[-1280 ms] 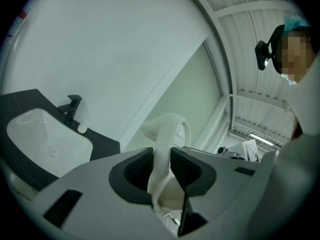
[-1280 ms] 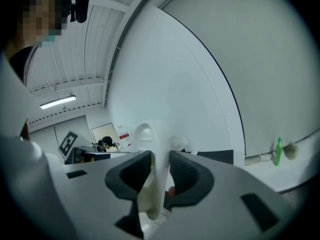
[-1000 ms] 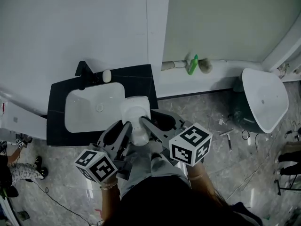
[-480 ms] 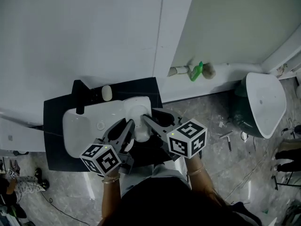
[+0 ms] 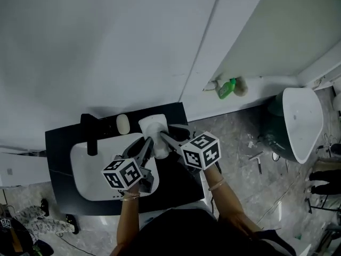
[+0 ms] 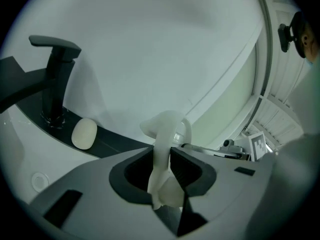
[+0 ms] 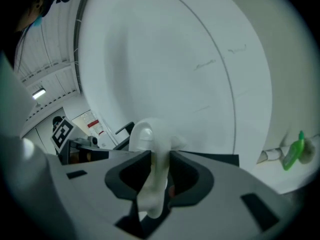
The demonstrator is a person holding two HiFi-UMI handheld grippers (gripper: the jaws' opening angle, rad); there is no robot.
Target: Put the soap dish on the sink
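Observation:
A white soap dish point(image 5: 154, 128) hangs over the back right of the black sink counter point(image 5: 61, 143), held from both sides. My left gripper point(image 5: 147, 143) is shut on its left rim, and my right gripper point(image 5: 163, 137) is shut on its right rim. In the left gripper view the dish point(image 6: 169, 131) stands edge-on between the jaws of the left gripper point(image 6: 162, 156). The right gripper view shows the dish point(image 7: 149, 136) pinched the same way by the right gripper point(image 7: 160, 159). The underside of the dish is hidden.
A black faucet point(image 5: 88, 133) and a pale bar of soap point(image 5: 123, 124) sit on the counter's back edge, left of the dish. The white basin point(image 5: 85, 172) lies below the left gripper. A green bottle point(image 5: 227, 88) lies by the wall, and a white fixture point(image 5: 301, 116) stands at right.
Both grippers have carried the dish forward and down, from in front of the basin to over the counter's back right, near the soap and the wall.

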